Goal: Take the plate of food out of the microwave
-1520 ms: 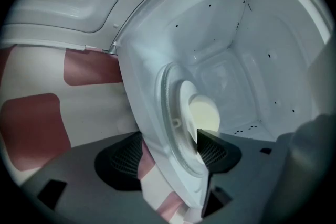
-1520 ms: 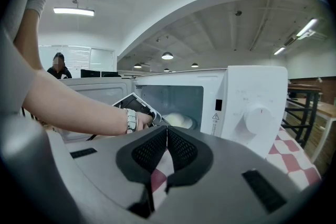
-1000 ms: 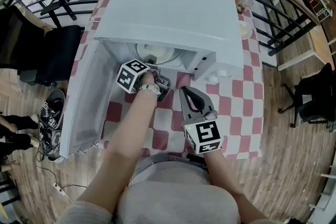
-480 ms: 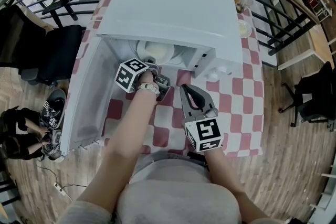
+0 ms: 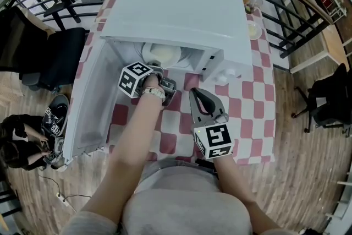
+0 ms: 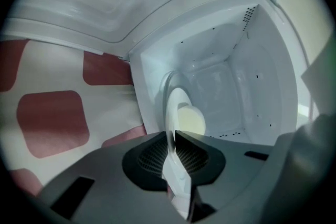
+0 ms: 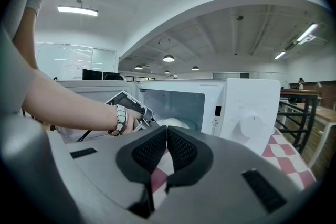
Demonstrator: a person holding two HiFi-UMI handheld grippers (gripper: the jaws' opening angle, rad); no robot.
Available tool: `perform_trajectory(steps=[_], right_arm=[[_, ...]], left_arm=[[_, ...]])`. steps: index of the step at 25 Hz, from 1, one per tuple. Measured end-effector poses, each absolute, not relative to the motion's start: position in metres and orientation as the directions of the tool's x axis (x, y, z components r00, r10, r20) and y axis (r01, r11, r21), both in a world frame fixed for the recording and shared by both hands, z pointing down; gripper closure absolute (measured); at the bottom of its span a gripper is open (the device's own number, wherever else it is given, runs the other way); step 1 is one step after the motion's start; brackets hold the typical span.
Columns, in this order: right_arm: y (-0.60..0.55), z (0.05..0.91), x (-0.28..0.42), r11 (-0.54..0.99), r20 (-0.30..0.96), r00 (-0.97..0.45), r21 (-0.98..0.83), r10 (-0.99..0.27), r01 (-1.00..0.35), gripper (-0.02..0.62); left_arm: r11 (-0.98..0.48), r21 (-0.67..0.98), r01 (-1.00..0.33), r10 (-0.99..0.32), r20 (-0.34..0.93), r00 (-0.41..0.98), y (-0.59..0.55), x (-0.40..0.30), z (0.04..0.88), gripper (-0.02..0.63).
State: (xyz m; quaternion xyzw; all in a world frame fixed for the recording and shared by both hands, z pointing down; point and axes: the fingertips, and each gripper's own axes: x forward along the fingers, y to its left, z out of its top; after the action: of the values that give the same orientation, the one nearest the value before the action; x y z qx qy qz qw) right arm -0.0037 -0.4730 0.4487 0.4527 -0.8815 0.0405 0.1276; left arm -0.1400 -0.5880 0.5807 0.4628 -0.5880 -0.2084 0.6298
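Left gripper view shows my left tool (image 6: 171, 136) closing its jaws over the near rim of the plate (image 6: 180, 105), which lies straight ahead inside the microwave (image 6: 231, 76), while my shut, empty right tool (image 7: 167, 134) hangs farther back.

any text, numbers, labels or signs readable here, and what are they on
No word or number is readable in any view.
Warning triangle sign: on the white box-shaped microwave's front panel, left of its round dial; dark mark above it too small to read.
Square black-and-white codes, not text: on the cubes of the left gripper, jaws closing on the round white plate's rim, and the right gripper.
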Motion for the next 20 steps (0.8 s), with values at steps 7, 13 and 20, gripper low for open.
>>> perform_trajectory(steps=[7,13,20], right_arm=[[-0.471,0.445,-0.003,0.592,0.256,-0.563,0.044,-0.786,-0.805,0.569],[-0.470,0.442,0.001,0.582,0.246,-0.558,0.032,-0.793,-0.813,0.569],[-0.465,0.437,0.005,0.576,0.233,-0.554,0.033,-0.799,-0.817,0.571]], left_arm=[[0.448,0.859,-0.246,-0.837,0.500,0.223,-0.586,-0.139,0.572,0.577],[0.363,0.915,-0.175,-0.894,0.395,0.213,-0.580,-0.138,0.565,0.595],[0.322,0.930,-0.178,-0.908,0.356,0.219,-0.569,-0.136,0.565,0.595]])
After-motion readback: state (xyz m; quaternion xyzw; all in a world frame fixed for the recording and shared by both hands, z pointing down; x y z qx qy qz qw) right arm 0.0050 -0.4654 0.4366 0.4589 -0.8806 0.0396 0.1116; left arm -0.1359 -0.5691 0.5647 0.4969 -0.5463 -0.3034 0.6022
